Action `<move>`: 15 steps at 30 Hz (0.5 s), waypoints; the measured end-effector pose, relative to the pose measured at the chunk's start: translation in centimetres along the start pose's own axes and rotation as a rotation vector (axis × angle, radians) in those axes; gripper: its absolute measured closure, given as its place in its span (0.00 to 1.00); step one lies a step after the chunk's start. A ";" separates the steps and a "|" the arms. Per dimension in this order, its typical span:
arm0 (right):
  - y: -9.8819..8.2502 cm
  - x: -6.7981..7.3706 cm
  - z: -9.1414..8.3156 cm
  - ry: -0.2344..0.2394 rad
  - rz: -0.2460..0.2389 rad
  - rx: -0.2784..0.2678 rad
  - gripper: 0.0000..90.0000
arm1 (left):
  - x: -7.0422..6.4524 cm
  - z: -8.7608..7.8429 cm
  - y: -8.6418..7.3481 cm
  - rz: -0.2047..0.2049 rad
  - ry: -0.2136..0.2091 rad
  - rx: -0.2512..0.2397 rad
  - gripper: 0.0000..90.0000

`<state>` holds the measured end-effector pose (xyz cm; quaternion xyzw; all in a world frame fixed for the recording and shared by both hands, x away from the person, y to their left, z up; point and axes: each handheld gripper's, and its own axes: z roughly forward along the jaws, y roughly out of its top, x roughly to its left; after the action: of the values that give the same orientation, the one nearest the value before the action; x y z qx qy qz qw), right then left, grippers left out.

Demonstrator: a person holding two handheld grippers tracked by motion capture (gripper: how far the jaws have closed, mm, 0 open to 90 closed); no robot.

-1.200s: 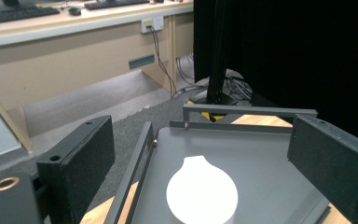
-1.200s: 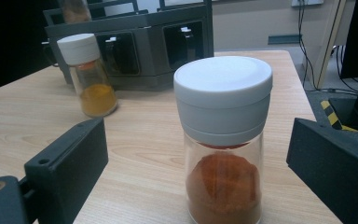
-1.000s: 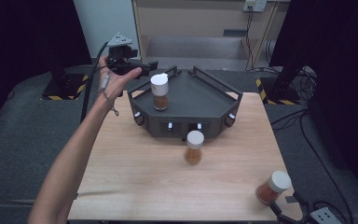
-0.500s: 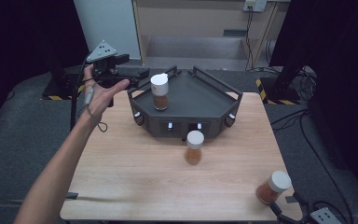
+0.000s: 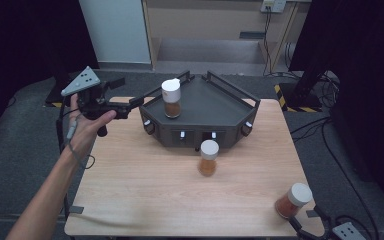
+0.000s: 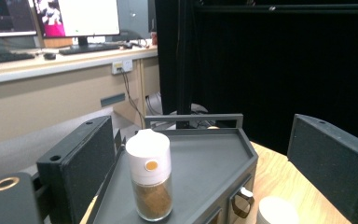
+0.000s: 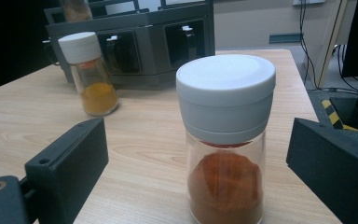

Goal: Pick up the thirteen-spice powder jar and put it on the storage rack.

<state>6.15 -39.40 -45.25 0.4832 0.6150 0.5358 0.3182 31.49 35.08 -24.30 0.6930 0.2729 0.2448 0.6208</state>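
Now left hand-held gripper (image 5: 139,101) has retreated from brown spice jar (image 5: 171,98).

Legible markings: none.
We read no text on the three spice jars (image 5: 171,98), the dark tray (image 5: 215,107), or the distant monitors (image 6: 77,17).

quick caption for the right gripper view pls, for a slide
Open right gripper flanks a white-capped jar of red-orange spice on the wooden table, jaws not touching it.
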 end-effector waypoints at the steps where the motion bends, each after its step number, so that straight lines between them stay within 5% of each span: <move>1: 0.0 0.0 0.0 0.000 0.001 0.000 0.06 | -0.2 -0.4 -0.2 0.002 0.007 0.000 0.07; 15: 0.1 0.1 0.0 0.003 -0.006 0.001 0.06 | -3.3 -5.4 -4.9 -0.009 -0.003 -0.063 0.07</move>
<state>6.14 -39.29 -45.18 0.4809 0.6172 0.5351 0.3186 25.02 37.15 -28.60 0.6723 0.2674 0.2495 0.6436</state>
